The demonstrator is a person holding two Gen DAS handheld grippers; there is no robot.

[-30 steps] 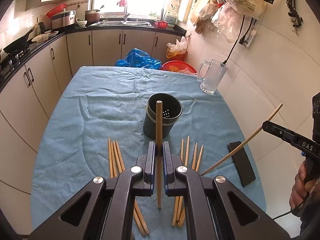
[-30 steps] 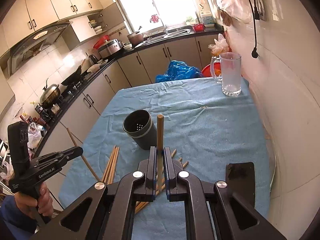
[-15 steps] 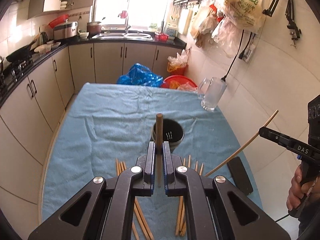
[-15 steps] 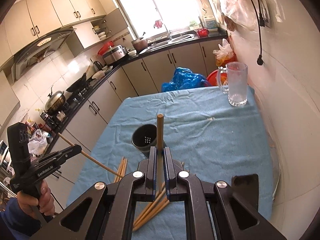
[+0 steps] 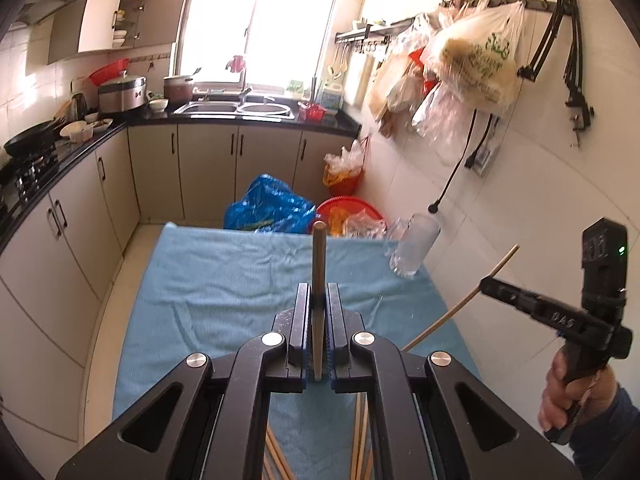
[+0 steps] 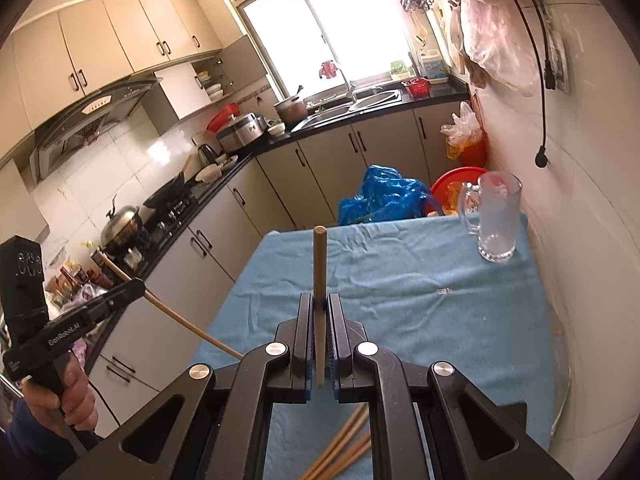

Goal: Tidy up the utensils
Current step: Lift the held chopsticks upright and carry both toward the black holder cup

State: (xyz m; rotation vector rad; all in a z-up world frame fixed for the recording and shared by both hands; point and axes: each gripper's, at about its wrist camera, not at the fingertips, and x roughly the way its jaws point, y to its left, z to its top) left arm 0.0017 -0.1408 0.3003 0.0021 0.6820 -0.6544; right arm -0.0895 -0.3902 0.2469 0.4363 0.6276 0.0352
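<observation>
Wooden chopstick (image 5: 319, 276) stands clamped in left tongs (image 5: 319, 320), another (image 6: 319, 276) in right tongs (image 6: 319, 320)

Loose chopsticks (image 5: 360, 440) mostly hidden under left gripper (image 5: 319, 304) and cut by bottom edge, glass mug (image 5: 412, 248) blurred in left view, person's hand (image 6: 76, 392) cut off at corner

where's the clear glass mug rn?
The clear glass mug stands upright at the far right corner of the blue cloth-covered table, beside the white tiled wall, in both wrist views.
</observation>
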